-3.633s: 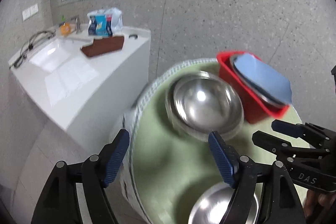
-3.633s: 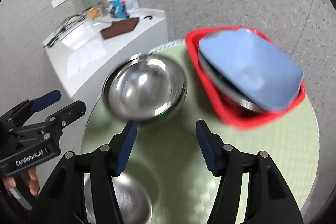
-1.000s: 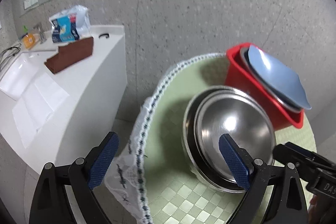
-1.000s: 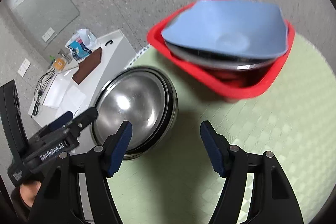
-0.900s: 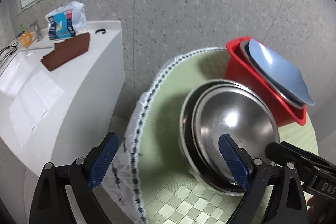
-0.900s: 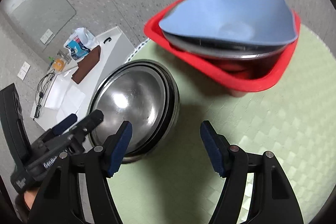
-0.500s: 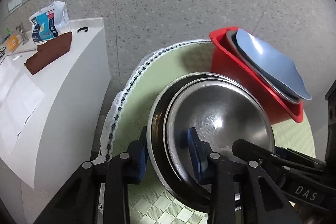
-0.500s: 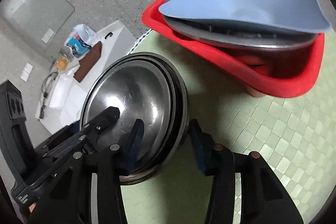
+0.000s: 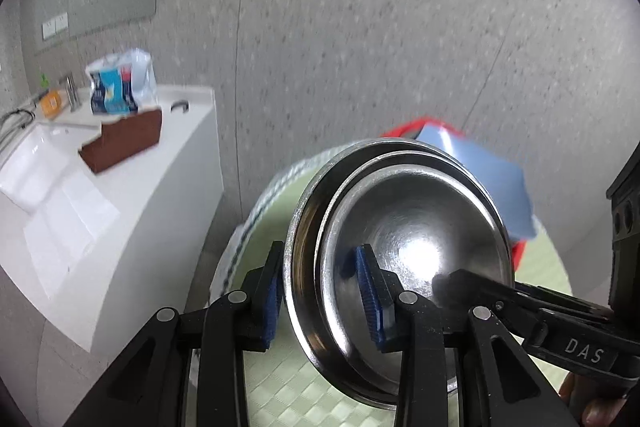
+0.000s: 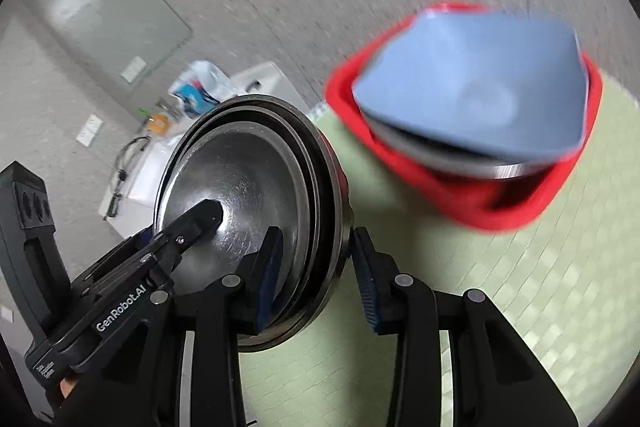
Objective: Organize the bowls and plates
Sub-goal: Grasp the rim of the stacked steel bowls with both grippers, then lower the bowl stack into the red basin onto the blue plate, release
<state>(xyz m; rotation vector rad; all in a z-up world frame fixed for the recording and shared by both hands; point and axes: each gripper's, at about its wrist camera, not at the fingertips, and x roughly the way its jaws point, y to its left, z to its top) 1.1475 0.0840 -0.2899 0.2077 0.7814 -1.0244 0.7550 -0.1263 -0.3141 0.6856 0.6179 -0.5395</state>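
A stack of nested steel bowls (image 9: 416,227) is tilted up off the round green table (image 9: 280,399). My left gripper (image 9: 320,291) is shut on the stack's left rim. My right gripper (image 10: 316,275) is shut on the right rim of the same stack of steel bowls (image 10: 248,179), seen in the right wrist view. Each gripper shows in the other's view, reaching over the bowl. Behind stands a red bin (image 10: 472,203) holding a blue square plate (image 10: 472,79) on top of steel dishes.
A white counter (image 9: 132,211) with a sink, a brown box (image 9: 120,143) and a snack bag (image 9: 116,87) stands to the left, across a gap of speckled floor. The green table (image 10: 540,307) has a lace-trimmed edge at the left.
Both grippers closed on opposite rims of the stacked steel bowls, and the stack has been lifted and tilted off the table. Earlier both were open above it.
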